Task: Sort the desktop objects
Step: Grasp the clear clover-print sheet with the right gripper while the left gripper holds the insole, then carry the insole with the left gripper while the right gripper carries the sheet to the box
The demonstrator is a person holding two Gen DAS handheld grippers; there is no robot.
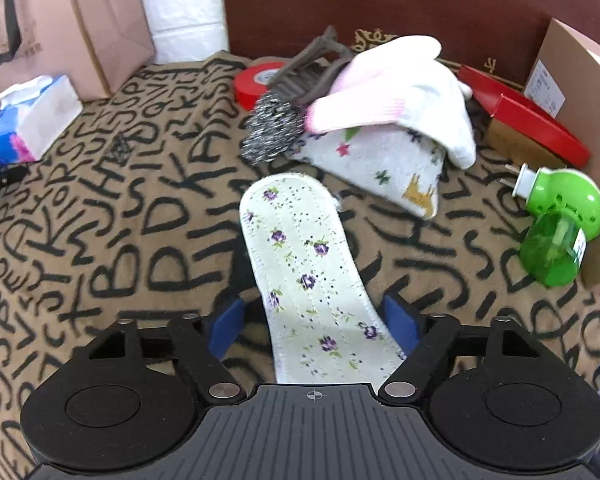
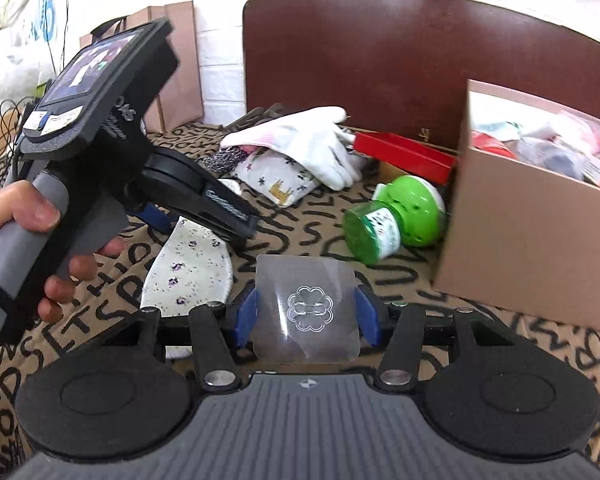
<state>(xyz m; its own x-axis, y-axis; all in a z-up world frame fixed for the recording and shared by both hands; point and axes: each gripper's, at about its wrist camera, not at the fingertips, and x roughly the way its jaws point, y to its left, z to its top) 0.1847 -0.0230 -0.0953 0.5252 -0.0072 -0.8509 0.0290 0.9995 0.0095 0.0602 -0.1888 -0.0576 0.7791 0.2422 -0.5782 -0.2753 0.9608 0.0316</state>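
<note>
Floral fabric covers the insole, which lies flat on the letter-print cloth with its heel end between your left gripper's blue pads. The jaws stand wide and the left pad looks clear of the insole, so it reads as straddled, not clamped. Expect it to be light and floppy; pinch across the narrow waist or heel, since a hold near the toe would probably let it droop.

Your right gripper has its pads against both edges of a clear plastic square embossed with a clover; it looks thin, slick and bendy, so squeeze gently.

By count: one insole, one clear square, one green plug-in mosquito repellent, one white glove, one steel scourer, one red tape roll, one cardboard box.
</note>
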